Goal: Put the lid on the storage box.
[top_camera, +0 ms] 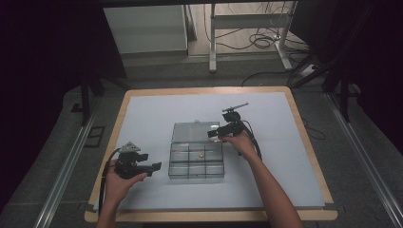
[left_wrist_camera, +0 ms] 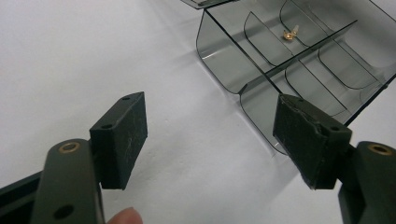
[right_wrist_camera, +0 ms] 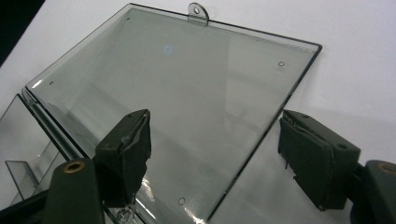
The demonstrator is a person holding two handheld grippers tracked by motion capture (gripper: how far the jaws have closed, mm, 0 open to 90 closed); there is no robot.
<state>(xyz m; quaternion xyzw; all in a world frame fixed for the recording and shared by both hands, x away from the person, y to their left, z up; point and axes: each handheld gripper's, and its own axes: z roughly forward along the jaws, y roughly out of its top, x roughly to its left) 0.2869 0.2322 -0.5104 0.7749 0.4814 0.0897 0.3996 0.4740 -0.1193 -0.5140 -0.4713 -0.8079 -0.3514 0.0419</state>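
Two spread grippers: right gripper [right_wrist_camera: 212,158] straddling flat-lying clear lid [right_wrist_camera: 177,93] edge at twelve o'clock of compartment box [top_camera: 196,161]; left gripper [left_wrist_camera: 210,140] idle at nine. Lid apparently just opened; next, probably reaching for brass wing nut [left_wrist_camera: 289,34].

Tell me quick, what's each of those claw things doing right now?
Left gripper: jaws open, holding nothing, beside the clear box.
Right gripper: jaws open over the box's lid, gripping nothing.
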